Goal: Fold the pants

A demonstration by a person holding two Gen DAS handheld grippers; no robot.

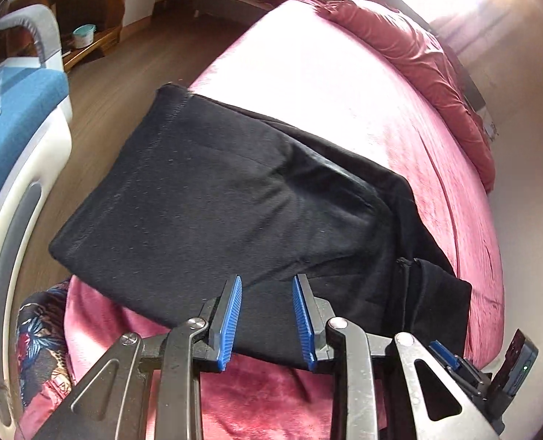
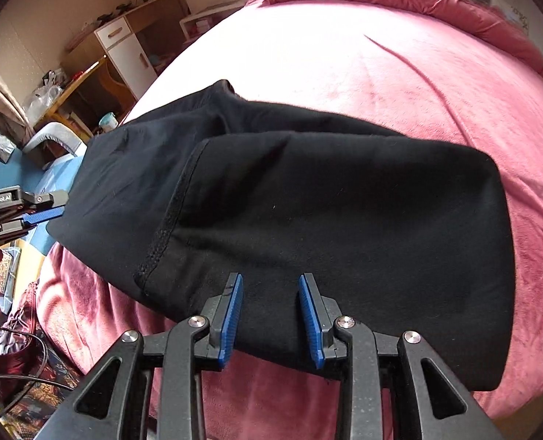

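Black pants [image 1: 216,198] lie folded in layers on a pink bed cover [image 1: 308,66]. In the right wrist view the pants [image 2: 326,220] show a stitched hem on the top layer. My left gripper [image 1: 267,315] is open, its blue pads just above the near edge of the pants, holding nothing. My right gripper [image 2: 271,315] is open too, over the near edge of the top fold. The left gripper also shows in the right wrist view [image 2: 33,216] at the far left by the pants' end. The right gripper's blue fingertips [image 1: 445,355] show at the lower right of the left wrist view.
A rumpled pink duvet [image 1: 418,58] lies along the far side of the bed. A blue and white chair [image 1: 18,117] stands left of the bed. Wooden shelves [image 1: 84,7] and a white cabinet [image 2: 128,51] stand across the wood floor. Patterned fabric [image 1: 40,333] lies below the bed corner.
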